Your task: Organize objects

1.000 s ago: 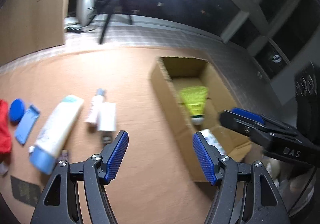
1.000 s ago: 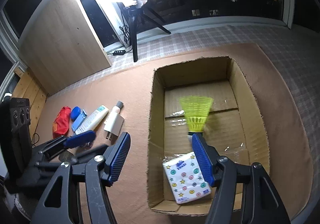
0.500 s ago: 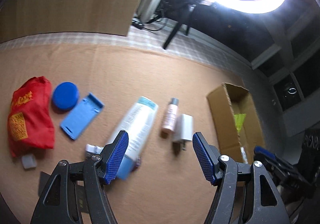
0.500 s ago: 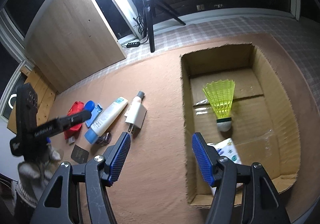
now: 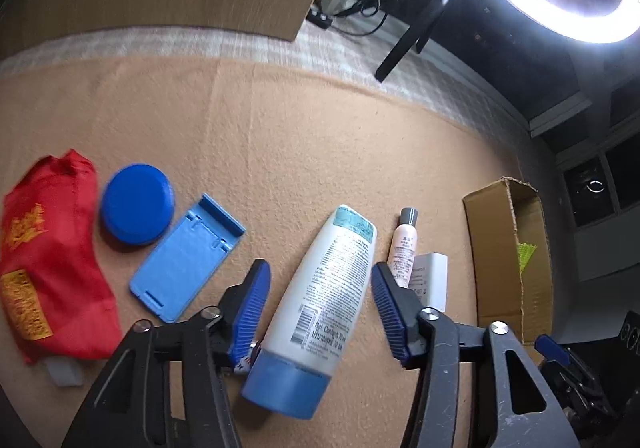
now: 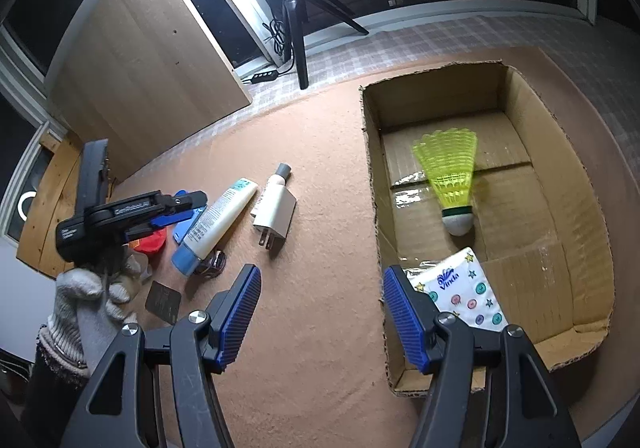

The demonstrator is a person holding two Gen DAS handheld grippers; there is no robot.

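A white tube with a blue cap [image 5: 324, 288] lies on the tan mat, cap toward me. My left gripper [image 5: 320, 312] straddles it and its jaws are closing, with a thin gap on each side of the tube between the pads. The right wrist view shows that same left gripper [image 6: 176, 209] low over the tube [image 6: 218, 219], held by a gloved hand. My right gripper [image 6: 322, 316] hangs open and empty over the mat beside the left wall of the cardboard box [image 6: 372, 175]. Inside the box lie a yellow shuttlecock [image 6: 452, 175] and a tissue pack [image 6: 468, 296].
Right of the tube lie a small pink bottle [image 5: 405, 244] and a white charger [image 5: 432, 280]. To its left are a blue phone stand [image 5: 184, 264], a blue round lid [image 5: 136, 203] and a red pouch [image 5: 44, 264]. A dark card [image 6: 163, 300] lies nearby. A tripod [image 6: 296, 31] and a wooden board [image 6: 152, 67] stand behind.
My left gripper has swung from the box over to the loose items, come down over the white tube, and narrowed its jaws. The right gripper has drifted slightly and kept its opening.
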